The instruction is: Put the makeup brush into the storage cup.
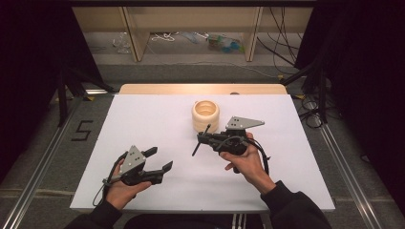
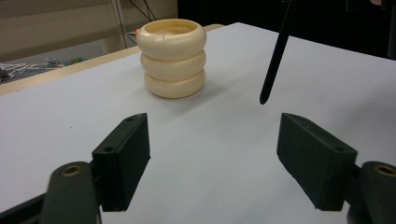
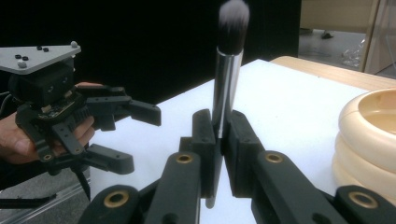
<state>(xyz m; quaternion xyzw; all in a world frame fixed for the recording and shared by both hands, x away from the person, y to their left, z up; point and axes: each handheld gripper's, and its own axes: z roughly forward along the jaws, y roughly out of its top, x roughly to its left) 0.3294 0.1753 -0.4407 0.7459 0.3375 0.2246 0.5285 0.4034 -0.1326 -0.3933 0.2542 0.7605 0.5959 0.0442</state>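
A cream ribbed holder (image 1: pixel 206 114) of three stacked rings stands upright on the white table (image 1: pixel 143 124), toward the back middle. Just in front of it, my right gripper (image 1: pixel 203 139) is shut on a makeup brush (image 1: pixel 200 140), held above the table and tilted. In the right gripper view the brush (image 3: pixel 228 70) rises from the jaws with its dark bristles up, and the holder (image 3: pixel 369 135) sits to its right. My left gripper (image 1: pixel 161 158) hangs open and empty at the front left. In the left gripper view the holder (image 2: pixel 173 56) and the brush's black handle (image 2: pixel 275 56) lie ahead.
A wooden strip (image 1: pixel 200 88) edges the table's far side. Metal rails (image 1: pixel 43 157) run along both sides on the floor, with a taped "5" (image 1: pixel 82 130) at left. Shelf legs (image 1: pixel 133 33) and loose cables (image 1: pixel 282 43) lie behind the table.
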